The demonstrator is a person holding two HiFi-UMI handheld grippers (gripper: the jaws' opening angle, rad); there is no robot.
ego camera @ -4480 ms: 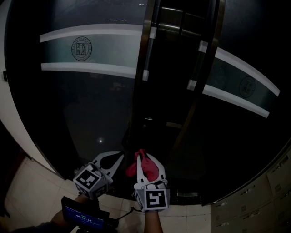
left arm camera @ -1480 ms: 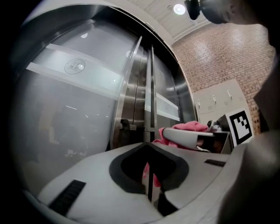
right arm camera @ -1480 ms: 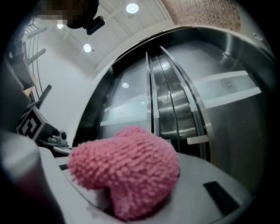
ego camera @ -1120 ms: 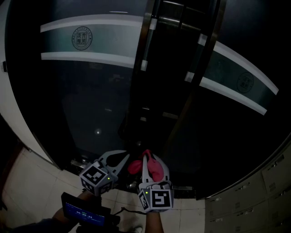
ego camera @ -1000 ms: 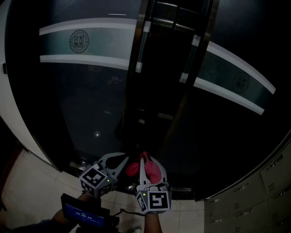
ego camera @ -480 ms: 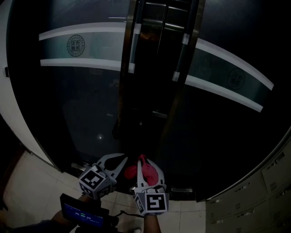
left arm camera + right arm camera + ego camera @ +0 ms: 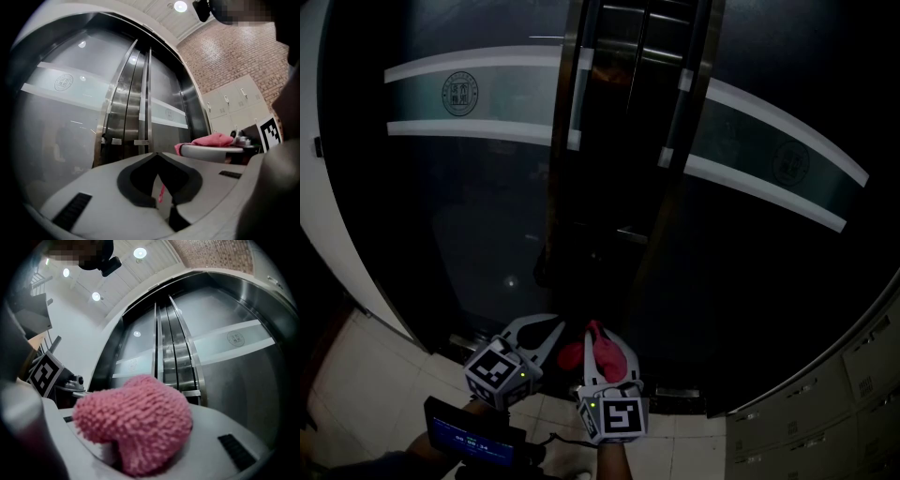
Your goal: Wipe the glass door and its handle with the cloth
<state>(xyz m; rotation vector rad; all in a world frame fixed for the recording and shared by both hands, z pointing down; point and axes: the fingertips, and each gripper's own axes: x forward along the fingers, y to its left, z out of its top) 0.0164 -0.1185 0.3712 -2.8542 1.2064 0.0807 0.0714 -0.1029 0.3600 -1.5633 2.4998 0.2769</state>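
Head view is super dark: both tools sit low at bottom centre, short of the glass door (image 7: pixel 469 216), whose tall steel handle (image 7: pixel 578 98) runs up the top middle. You can just see the right gripper (image 7: pixel 598 349) clamped on a wad of pink cloth (image 7: pixel 607 356), with the left gripper (image 7: pixel 548 328) just beside it.

The gripper views are much brighter. The right one is mostly fuzzy pink cloth bulging out of the closed-down jaws. The left one shows its jaws pinched together at the tips with nothing gripped, the cloth over at mid right, plus lockers (image 7: pixel 234 101) and a brick wall (image 7: pixel 234 51) upper right. Ceiling lights (image 7: pixel 139 252) show only in the right one.
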